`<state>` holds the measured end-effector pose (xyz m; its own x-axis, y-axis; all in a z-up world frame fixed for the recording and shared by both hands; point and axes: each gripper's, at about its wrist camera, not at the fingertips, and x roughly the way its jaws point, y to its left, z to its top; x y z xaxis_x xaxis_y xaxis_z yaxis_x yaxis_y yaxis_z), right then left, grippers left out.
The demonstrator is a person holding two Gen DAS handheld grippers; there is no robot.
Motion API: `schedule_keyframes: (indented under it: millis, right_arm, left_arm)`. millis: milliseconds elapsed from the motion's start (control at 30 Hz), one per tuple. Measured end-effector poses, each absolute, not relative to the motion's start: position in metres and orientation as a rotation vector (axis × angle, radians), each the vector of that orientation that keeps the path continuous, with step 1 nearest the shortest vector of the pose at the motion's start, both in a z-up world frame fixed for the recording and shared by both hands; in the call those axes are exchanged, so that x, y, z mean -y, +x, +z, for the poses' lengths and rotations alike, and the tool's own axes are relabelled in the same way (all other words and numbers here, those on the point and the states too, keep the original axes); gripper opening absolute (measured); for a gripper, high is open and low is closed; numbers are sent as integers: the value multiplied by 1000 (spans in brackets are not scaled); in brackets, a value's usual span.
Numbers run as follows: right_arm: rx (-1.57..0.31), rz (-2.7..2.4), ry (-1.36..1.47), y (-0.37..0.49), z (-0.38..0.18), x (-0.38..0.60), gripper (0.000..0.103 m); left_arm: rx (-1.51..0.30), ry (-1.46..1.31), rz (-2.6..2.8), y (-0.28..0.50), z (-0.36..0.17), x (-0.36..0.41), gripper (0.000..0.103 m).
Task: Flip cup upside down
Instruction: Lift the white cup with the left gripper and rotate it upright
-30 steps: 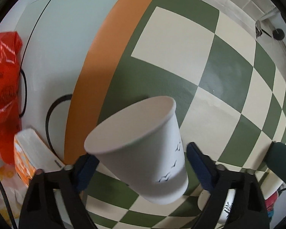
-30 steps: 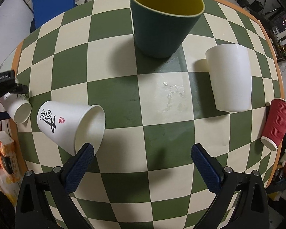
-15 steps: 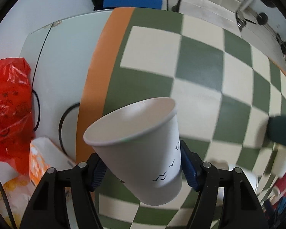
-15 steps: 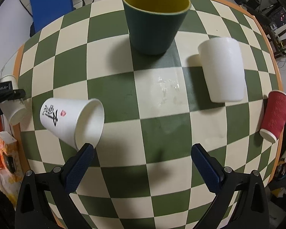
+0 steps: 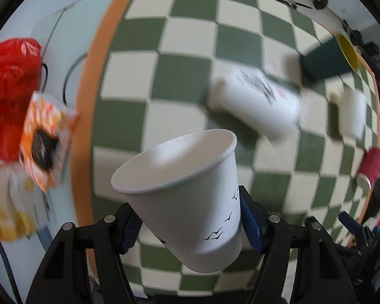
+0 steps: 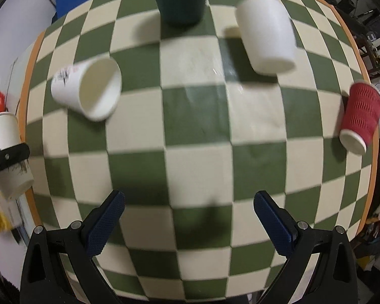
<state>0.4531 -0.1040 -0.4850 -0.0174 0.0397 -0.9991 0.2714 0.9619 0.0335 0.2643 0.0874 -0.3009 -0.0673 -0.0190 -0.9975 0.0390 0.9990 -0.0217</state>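
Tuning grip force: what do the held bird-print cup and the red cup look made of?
Bird-print cup, clamped in the left gripper: thin matte white paper, judging by its rolled rim and side seam. Red cup, lying on the table: probably paper with a ripple-embossed matte sleeve; white rolled rim.

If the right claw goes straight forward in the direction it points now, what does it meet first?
Most likely the checkered tabletop itself. The right claw is open and empty, and the squares ahead of it are bare. The dark green cup stands farther along the same line, though depth is hard to judge.
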Motion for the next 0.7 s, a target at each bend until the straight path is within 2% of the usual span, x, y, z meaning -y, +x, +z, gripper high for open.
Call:
schedule_keyframes:
  millis: [367,700]
  right_arm:
    - [-1638,-149,196,344,-494,144,103]
    - [-1678,-148,187,257,-501,175,103]
  left_arm:
    - [-1722,107,-119,201,-330,-3,66]
    - [-1772,170,-143,164,-361,36,66]
